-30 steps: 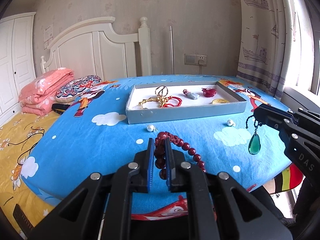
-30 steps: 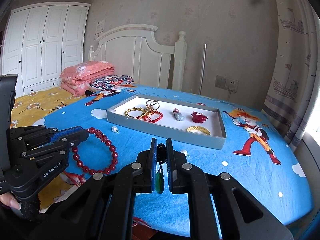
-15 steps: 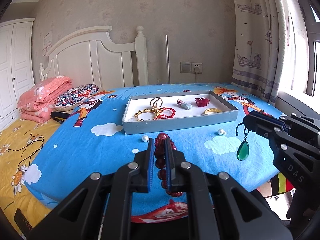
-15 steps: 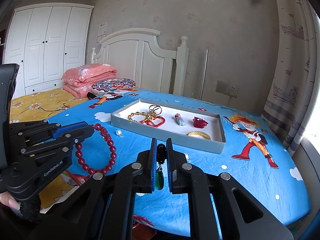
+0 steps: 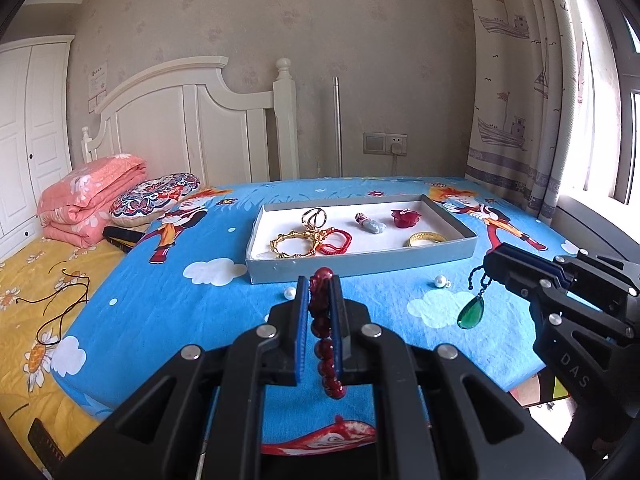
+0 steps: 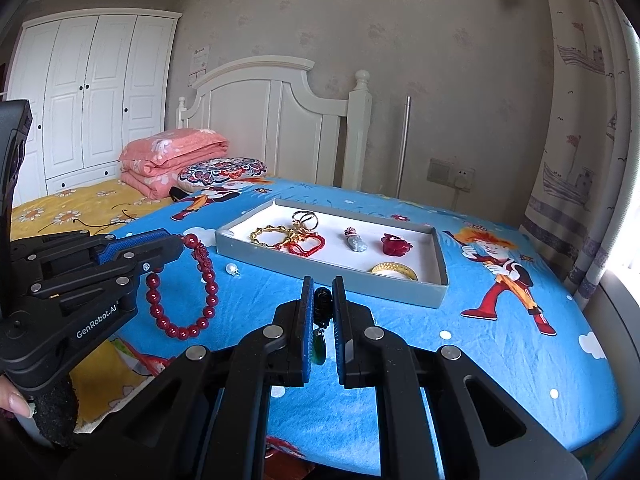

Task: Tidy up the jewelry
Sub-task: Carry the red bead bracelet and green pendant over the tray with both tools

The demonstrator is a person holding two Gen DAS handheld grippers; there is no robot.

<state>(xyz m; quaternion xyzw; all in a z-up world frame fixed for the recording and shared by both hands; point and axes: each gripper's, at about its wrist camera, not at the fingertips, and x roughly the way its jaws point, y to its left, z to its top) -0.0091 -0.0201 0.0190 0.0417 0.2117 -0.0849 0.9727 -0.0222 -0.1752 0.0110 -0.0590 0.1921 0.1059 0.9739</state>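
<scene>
now bracelet (image 5: 322,320) edge-on, tray (image 5: 362,262) nearer

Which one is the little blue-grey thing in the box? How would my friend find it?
Look at the blue cartoon bedspread, then the shallow grey tray lying on it. Inside, between the red cord bracelet and the red flower piece, lies the blue-grey pendant. It is the only pale stone there, with a red-and-white wrapped top.

I see a dark red bead bracelet (image 6: 182,280) and a green teardrop pendant (image 5: 471,312) on a black cord. The grey tray (image 5: 360,264) is white inside, holding gold, red and what looks like pale blue pieces. The bedsheet (image 5: 160,300) is bright blue with white clouds and cartoon figures.
</scene>
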